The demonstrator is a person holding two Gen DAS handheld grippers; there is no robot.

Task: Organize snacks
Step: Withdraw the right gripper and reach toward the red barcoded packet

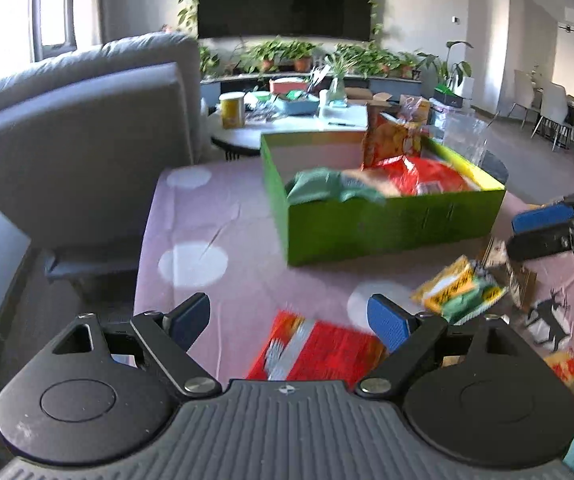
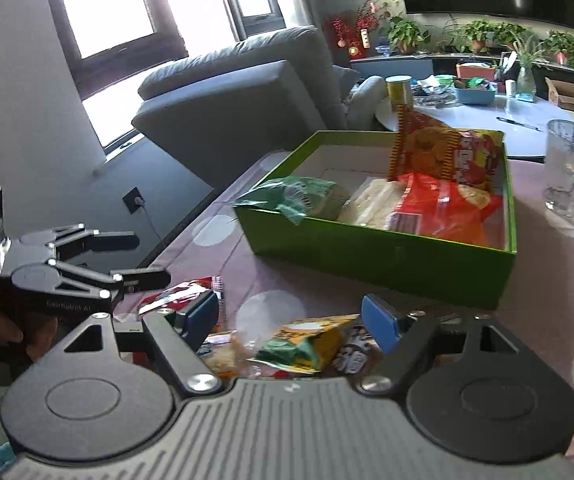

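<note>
Ahead, at twelve o'clock on the pink tabletop (image 1: pixel 191 216), the green box (image 1: pixel 391 224) holds several snack bags. Left gripper (image 1: pixel 289 320) jaws stand wide and empty above a red packet (image 1: pixel 323 354); right gripper (image 2: pixel 291 316) jaws gape empty over a yellow-green packet (image 2: pixel 307 344).

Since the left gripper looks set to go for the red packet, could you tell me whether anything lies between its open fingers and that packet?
Nothing visible does. The left gripper is open above the red packet, which lies flat on the pink tablecloth just ahead of the fingers.
</note>
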